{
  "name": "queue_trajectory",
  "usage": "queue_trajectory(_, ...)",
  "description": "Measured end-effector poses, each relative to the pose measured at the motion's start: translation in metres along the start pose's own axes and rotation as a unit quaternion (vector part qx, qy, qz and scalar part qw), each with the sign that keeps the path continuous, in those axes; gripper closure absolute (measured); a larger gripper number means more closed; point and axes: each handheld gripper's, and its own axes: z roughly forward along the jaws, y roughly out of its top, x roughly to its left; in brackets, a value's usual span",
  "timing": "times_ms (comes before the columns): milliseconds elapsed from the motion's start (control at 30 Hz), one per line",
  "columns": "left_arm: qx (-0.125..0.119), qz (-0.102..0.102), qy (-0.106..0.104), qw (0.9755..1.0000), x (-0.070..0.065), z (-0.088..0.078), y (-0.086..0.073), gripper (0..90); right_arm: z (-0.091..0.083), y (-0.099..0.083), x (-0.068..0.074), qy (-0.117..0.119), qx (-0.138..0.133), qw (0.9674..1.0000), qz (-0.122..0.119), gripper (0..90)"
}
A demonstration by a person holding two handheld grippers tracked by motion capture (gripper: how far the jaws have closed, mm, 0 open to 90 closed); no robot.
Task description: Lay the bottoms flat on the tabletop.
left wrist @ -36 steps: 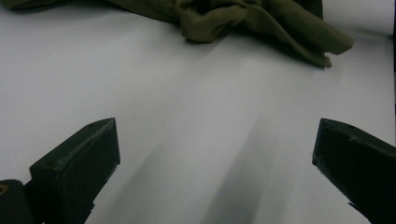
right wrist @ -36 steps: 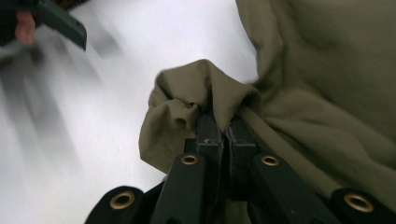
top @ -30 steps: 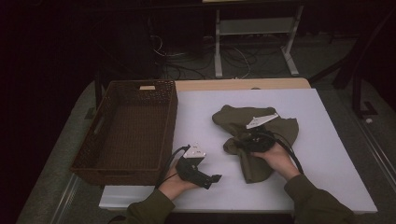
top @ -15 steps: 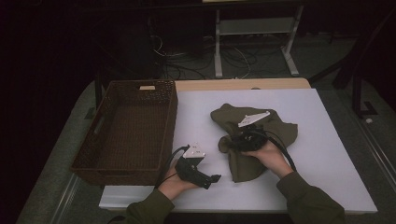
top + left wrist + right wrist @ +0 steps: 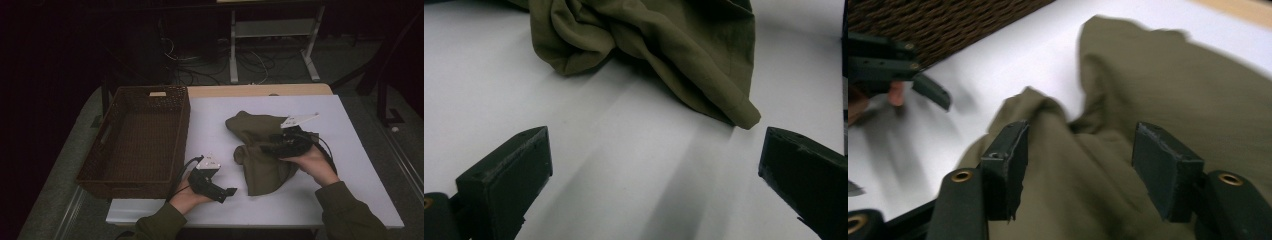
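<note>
Olive cloth [image 5: 265, 152] lies crumpled on the white bench [image 5: 350, 200], right of centre, well apart from the wicker basket [image 5: 135, 140] at the left. Right gripper [image 5: 274, 148] sits over the middle of the cloth; its jaws have just been opening, and in the right gripper view they stand apart with cloth [image 5: 1128, 150] bunched between and below them, pads not pressing on it. Reads as a release after a tug or fold, not a grasp. Left gripper [image 5: 227, 192] rests near the front edge of the bench, jaws wide and empty; in the left gripper view a cloth corner [image 5: 746, 117] lies just ahead of them, apart from both. Step in hand, as judged: rearranging the cloth, between grips. Next move likely calls for a fresh pinch on an edge or corner; the near corner is the obvious target for the left gripper.
</note>
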Motion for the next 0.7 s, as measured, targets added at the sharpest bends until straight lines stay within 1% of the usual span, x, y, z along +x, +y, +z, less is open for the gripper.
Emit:
queue_trajectory(33, -0.001, 0.0, -0.002, 1.0, 0.0, 0.0, 0.0, 0.0, -0.003, -0.001, -0.002, -0.005, -0.005, 1.0, -0.001, 38.1)
queue_trajectory(167, -0.004, 0.0, -0.006, 1.0, -0.001, 0.001, 0.001, 0.0, -0.02, -0.005, -0.016, -0.026, -0.021, 0.9994, 0.012, 35.5)
queue_trajectory(300, -0.008, -0.001, -0.012, 0.9999, -0.001, 0.001, 0.002, 0.0, -0.033, -0.01, -0.031, -0.048, -0.03, 0.9979, 0.032, 32.8)
queue_trajectory(367, -0.009, -0.003, -0.013, 0.9999, -0.001, 0.002, 0.002, 0.0, -0.035, -0.014, -0.038, -0.055, -0.033, 0.997, 0.043, 32.7)
queue_trajectory(467, -0.011, -0.003, -0.014, 0.9998, -0.001, 0.001, 0.002, 0.0, -0.035, -0.019, -0.046, -0.062, -0.031, 0.9961, 0.054, 31.8)
queue_trajectory(533, -0.012, -0.004, -0.019, 0.9997, -0.001, 0.0, 0.002, 0.0, -0.031, -0.021, -0.049, -0.06, -0.028, 0.9961, 0.059, 31.0)
queue_trajectory(567, -0.011, -0.003, -0.018, 0.9998, -0.001, 0.0, 0.002, 0.0, -0.028, -0.022, -0.05, -0.059, -0.024, 0.9962, 0.059, 30.9)
queue_trajectory(633, -0.01, -0.004, -0.018, 0.9998, -0.002, 0.0, 0.001, 0.0, -0.021, -0.023, -0.05, -0.05, -0.017, 0.9968, 0.059, 30.0)
queue_trajectory(700, -0.007, -0.003, -0.015, 0.9999, -0.002, 0.0, 0.001, 0.0, -0.014, -0.024, -0.05, -0.052, -0.002, 0.9972, 0.054, 29.6)
